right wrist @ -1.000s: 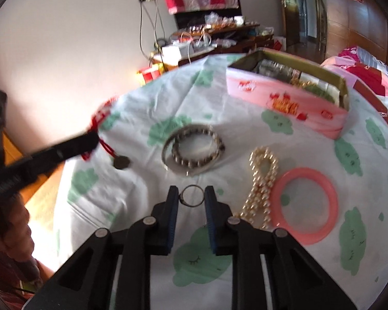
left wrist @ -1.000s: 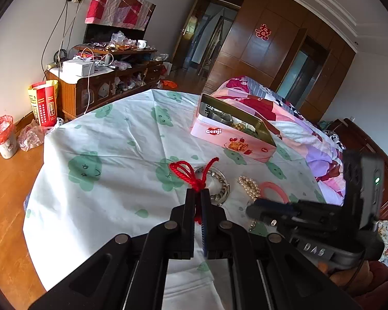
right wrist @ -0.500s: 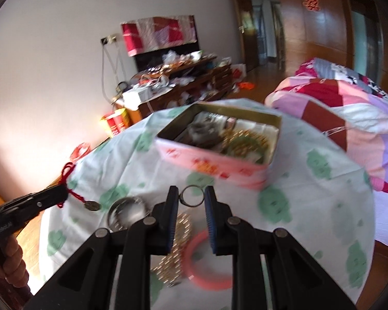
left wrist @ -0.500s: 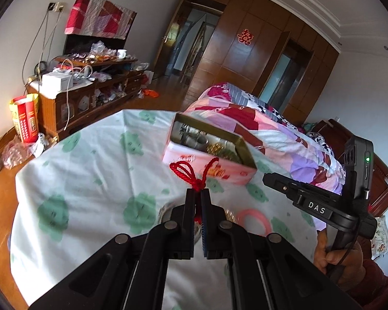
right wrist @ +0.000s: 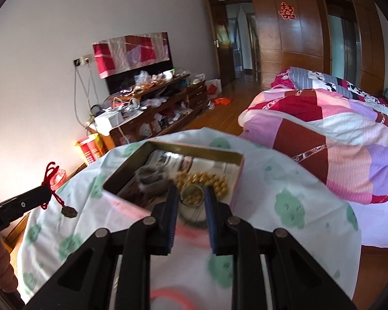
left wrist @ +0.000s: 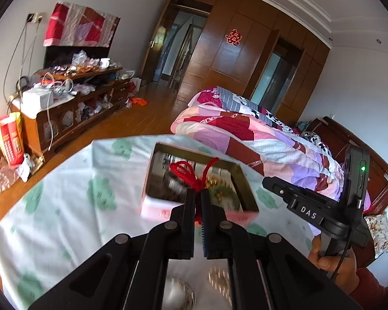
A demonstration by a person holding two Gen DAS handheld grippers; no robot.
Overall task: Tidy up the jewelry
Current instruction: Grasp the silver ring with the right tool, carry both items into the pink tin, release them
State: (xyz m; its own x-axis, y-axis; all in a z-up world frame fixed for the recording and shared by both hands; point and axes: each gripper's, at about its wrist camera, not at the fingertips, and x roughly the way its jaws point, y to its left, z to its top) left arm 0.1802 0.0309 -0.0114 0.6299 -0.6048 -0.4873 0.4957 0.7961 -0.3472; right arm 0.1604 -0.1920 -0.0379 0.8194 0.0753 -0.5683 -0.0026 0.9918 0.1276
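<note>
My left gripper (left wrist: 198, 193) is shut on a red knotted cord (left wrist: 190, 174), which hangs over the open pink tin (left wrist: 148, 201). In the right wrist view that left gripper (right wrist: 45, 193) comes in from the left, with the red cord (right wrist: 50, 174) and its small bronze pendant (right wrist: 69, 211) dangling over the cloth beside the tin. My right gripper (right wrist: 192, 201) is shut on a thin metal ring (right wrist: 192, 186), held above the tin's near wall. The tin (right wrist: 194, 149) holds gold beads (right wrist: 204, 179) and a dark bracelet (right wrist: 150, 178). The right gripper (left wrist: 267, 182) shows right of the tin.
A round table under a white cloth with green prints (left wrist: 64, 206) carries the tin. Blurred beneath the grippers lie a pink bangle (right wrist: 168, 294), a silver beaded bracelet (left wrist: 179, 294) and a bead strand (left wrist: 219, 281). A quilted bed (right wrist: 336, 142) stands right, a cluttered cabinet (left wrist: 64, 108) left.
Both grippers have moved forward and up, from over the loose jewelry to the tin, which now fills the middle of each view. The cord and the ring stay gripped.
</note>
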